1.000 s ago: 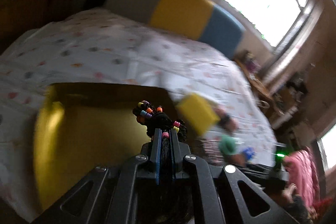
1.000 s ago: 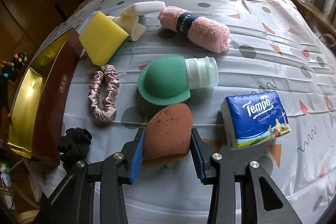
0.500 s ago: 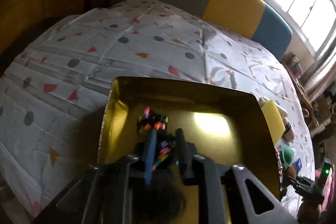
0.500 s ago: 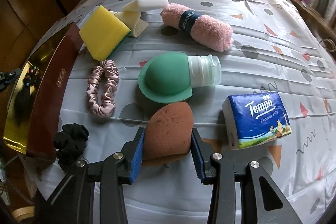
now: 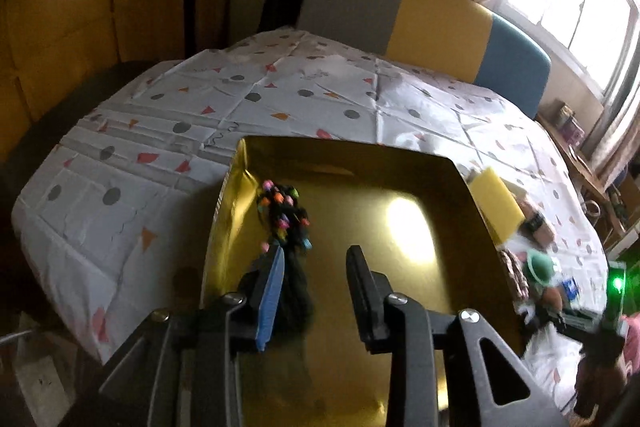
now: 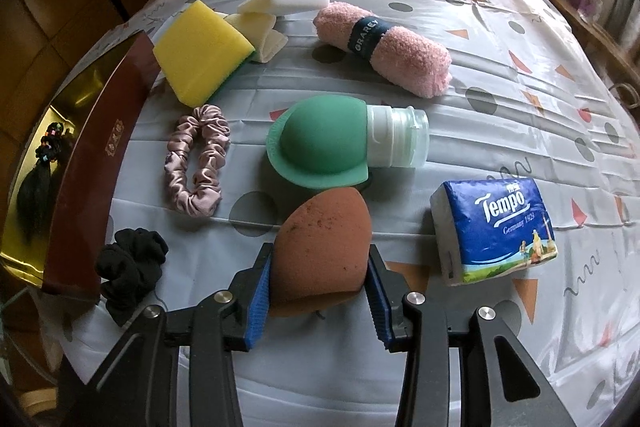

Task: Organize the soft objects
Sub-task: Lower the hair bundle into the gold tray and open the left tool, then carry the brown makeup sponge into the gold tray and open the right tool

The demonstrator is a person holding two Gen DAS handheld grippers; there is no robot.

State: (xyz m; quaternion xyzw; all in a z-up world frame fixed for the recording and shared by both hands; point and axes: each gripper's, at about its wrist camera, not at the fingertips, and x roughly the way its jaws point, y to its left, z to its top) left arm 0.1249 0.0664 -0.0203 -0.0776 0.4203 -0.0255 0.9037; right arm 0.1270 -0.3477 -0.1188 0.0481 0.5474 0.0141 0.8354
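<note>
My left gripper is open above the gold-lined box. A black hair tie with coloured beads lies in the box beside the left finger, free of the jaws. It also shows in the right wrist view, inside the box. My right gripper is shut on a brown egg-shaped makeup sponge resting on the tablecloth. Around it lie a pink satin scrunchie, a black scrunchie, a yellow sponge, a rolled pink towel and a green silicone bottle.
A Tempo tissue pack lies right of the right gripper. White and cream foam pieces sit behind the yellow sponge. A grey, yellow and blue bench back stands beyond the table. A sideboard runs under the window.
My left gripper has opened and let go of the beaded hair tie, which now lies in the gold box. My right gripper has stayed shut on the brown sponge.
</note>
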